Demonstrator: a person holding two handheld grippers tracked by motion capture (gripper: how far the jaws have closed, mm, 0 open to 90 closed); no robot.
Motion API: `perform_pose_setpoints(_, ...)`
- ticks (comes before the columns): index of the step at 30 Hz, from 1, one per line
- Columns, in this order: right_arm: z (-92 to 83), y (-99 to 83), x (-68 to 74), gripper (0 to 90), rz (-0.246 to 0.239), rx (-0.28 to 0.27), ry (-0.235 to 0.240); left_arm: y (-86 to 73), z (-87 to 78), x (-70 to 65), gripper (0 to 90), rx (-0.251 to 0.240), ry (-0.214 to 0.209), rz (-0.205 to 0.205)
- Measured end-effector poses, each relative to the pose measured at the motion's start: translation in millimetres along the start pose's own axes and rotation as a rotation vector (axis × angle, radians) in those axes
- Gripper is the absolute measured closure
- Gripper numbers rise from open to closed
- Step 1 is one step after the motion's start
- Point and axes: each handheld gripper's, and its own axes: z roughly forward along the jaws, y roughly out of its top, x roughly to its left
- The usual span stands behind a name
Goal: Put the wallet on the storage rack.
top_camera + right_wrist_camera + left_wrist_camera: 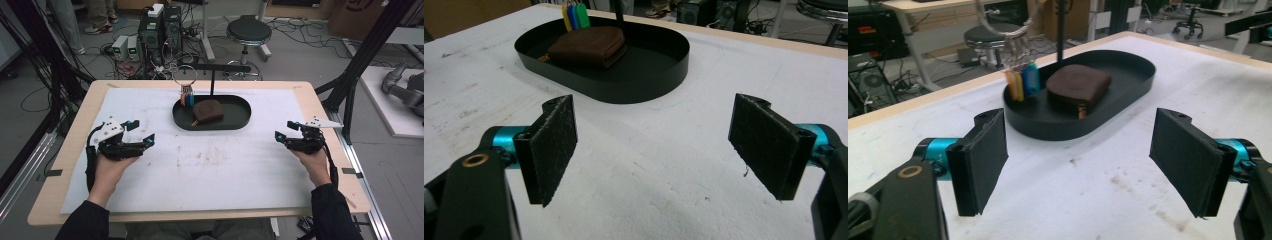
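Note:
A black oval tray (235, 122) sits at the far middle of the white mat. In it lies a brown zip wallet (208, 111), with coloured key tags (187, 98) hanging from a metal ring (185, 76) at its left end. My left gripper (143, 132) rests at the left of the mat, open, nothing between its pads. On the right, my right gripper (283, 130) stands open and empty too. In the left gripper view the tray (1128, 95), wallet (1078, 86) and tags (1023, 80) lie ahead; in the right gripper view the tray (659, 60) and wallet (589, 46) lie ahead left.
A thin black post (212, 80) with a crossbar stands behind the tray. The white mat (210, 165) covers a wooden table (75, 135). Beyond the table are a round stool (248, 31), computer boxes (160, 30) and cables on the floor.

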Motion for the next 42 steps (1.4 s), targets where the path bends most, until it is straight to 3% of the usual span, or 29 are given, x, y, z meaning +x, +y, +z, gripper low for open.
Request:
perform_pose_setpoints(5, 2.1, -0.4, -0.8, 20.1, -0.012, 0.009, -0.008, -7.2, -3.4, 12.7, 22.7, 0.000, 0.020, -0.012)
perform_pose_setpoints(10, 1.8, -0.5, 0.3, 20.2, -0.018, 0.018, -0.013, -11.2, -4.7, 17.0, 22.7, 0.001, 0.046, -0.011)
perform_pose_setpoints(42, 3.8, -2.1, -2.6, 20.2, -0.013, 0.038, -0.029, -20.4, -6.5, 23.2, 22.7, 0.038, 0.084, -0.001)
